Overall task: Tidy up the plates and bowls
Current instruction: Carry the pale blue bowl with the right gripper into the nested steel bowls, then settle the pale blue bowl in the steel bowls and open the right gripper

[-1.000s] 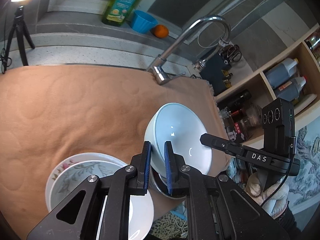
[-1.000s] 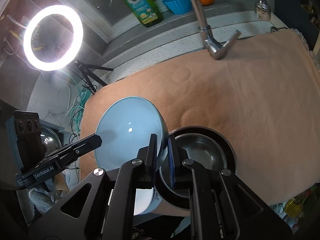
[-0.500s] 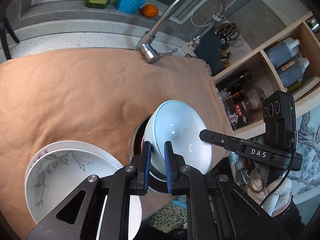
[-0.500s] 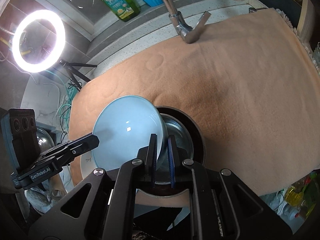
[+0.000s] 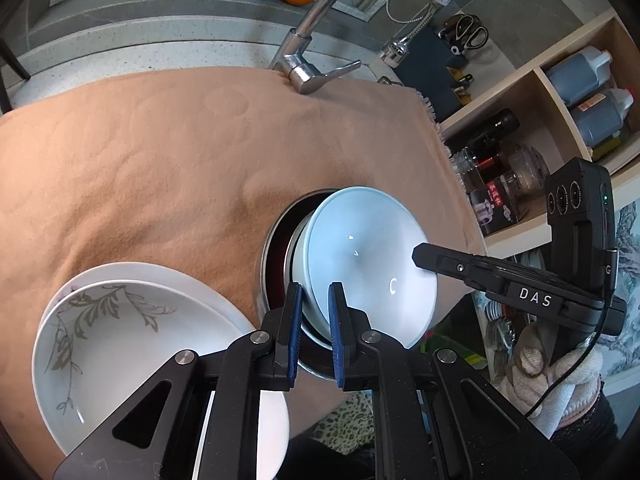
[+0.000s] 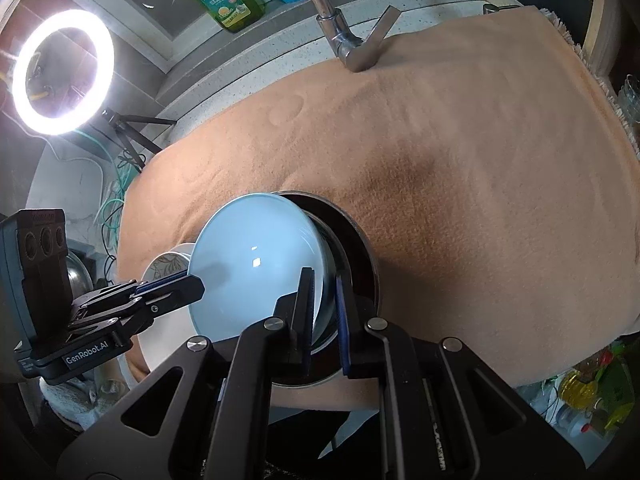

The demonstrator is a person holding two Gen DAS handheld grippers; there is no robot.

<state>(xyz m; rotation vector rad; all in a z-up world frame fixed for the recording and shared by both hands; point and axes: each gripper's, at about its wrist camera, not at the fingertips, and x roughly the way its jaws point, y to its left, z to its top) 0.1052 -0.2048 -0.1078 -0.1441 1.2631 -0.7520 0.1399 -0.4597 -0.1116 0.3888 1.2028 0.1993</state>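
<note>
Both tongs, left tongs (image 5: pixel 314 308) and right tongs (image 6: pixel 324 300), are clamped on opposite rims of the glazed pale-blue ceramic bowl (image 5: pixel 368 256), tilted into the steel bowl (image 6: pixel 360 248) near the desk's front edge. It looks rigid, slippery and breakable; the thin rim suits gripping.

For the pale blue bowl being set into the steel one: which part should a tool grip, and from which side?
Its thin rim. The pale blue bowl is tilted and nested in the steel bowl, so only the lip sticks out. Pinch across the wall on opposite near edges, as the left tool and right tool do.
</note>
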